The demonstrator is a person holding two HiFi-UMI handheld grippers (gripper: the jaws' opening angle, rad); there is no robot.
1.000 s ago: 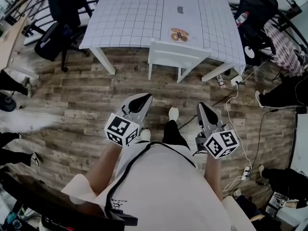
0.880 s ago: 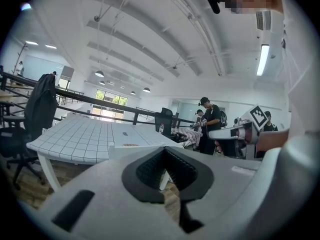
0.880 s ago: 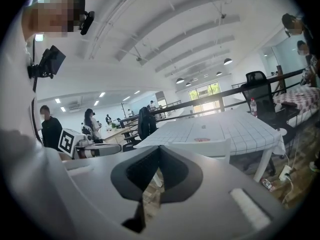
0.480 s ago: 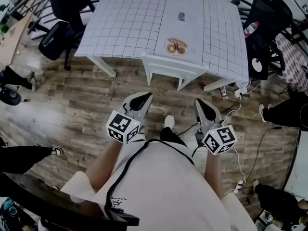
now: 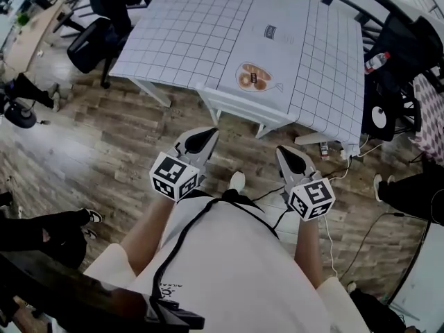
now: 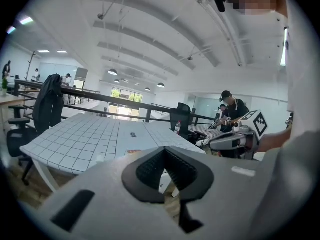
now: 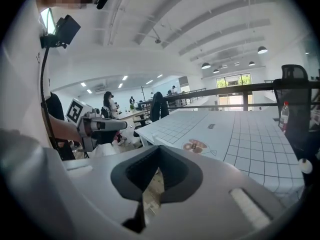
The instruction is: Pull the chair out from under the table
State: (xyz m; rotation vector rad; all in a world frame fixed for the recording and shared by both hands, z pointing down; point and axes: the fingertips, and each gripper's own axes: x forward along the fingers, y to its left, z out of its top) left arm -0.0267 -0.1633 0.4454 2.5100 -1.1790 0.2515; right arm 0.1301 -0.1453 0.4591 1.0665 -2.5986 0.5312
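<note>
Chair [image 5: 243, 107] count: one, against my two grippers and one table [image 5: 194, 33]. I see my left gripper [image 5: 200, 136] and right gripper [image 5: 287, 155] both clenched on nothing, over the plank floor [image 5: 104, 144] short of the table. Beyond them, the white chair sits tucked under the table's near edge, untouched.

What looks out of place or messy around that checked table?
Nothing is spilled or broken. The white chair sits tucked squarely under the table. The only untidy bit is loose cables trailing over the wooden floor to the chair's right.
</note>
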